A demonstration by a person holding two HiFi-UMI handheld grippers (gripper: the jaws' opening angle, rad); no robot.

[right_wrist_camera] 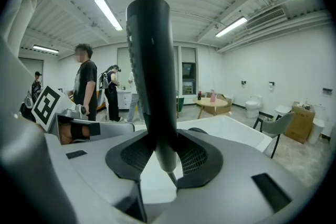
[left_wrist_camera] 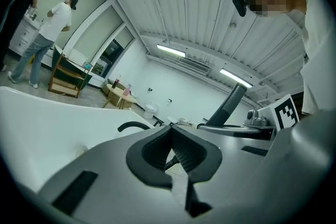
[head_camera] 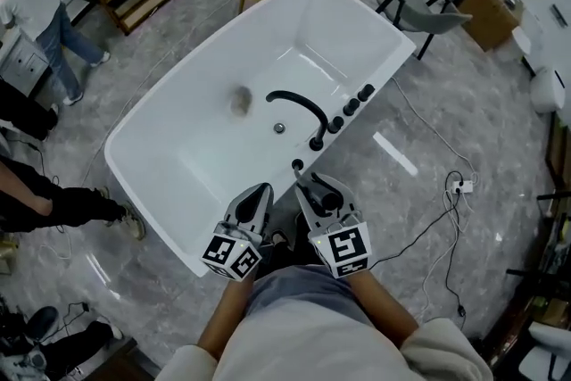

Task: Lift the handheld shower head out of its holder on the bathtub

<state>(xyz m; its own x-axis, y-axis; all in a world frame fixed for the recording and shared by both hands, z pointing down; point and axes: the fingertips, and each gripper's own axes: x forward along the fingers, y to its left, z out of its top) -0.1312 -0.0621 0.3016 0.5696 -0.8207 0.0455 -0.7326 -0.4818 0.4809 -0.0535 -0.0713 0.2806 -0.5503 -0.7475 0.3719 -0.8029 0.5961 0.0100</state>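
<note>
Black shower head (right_wrist_camera: 151, 71) — upright in right tool (right_wrist_camera: 160, 152) | left tool (left_wrist_camera: 170, 136) closed

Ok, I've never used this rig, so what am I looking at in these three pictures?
No robot arm here: a person holds a two-jaw gripper in each hand. The head view looks down from their head at a white bathtub with a black faucet on its rim. The other two cameras ride on the grippers and look along the jaws. The right gripper is clamped on the dark shower head, which stands upright between its jaws. The left gripper is shut and holds nothing.
</note>
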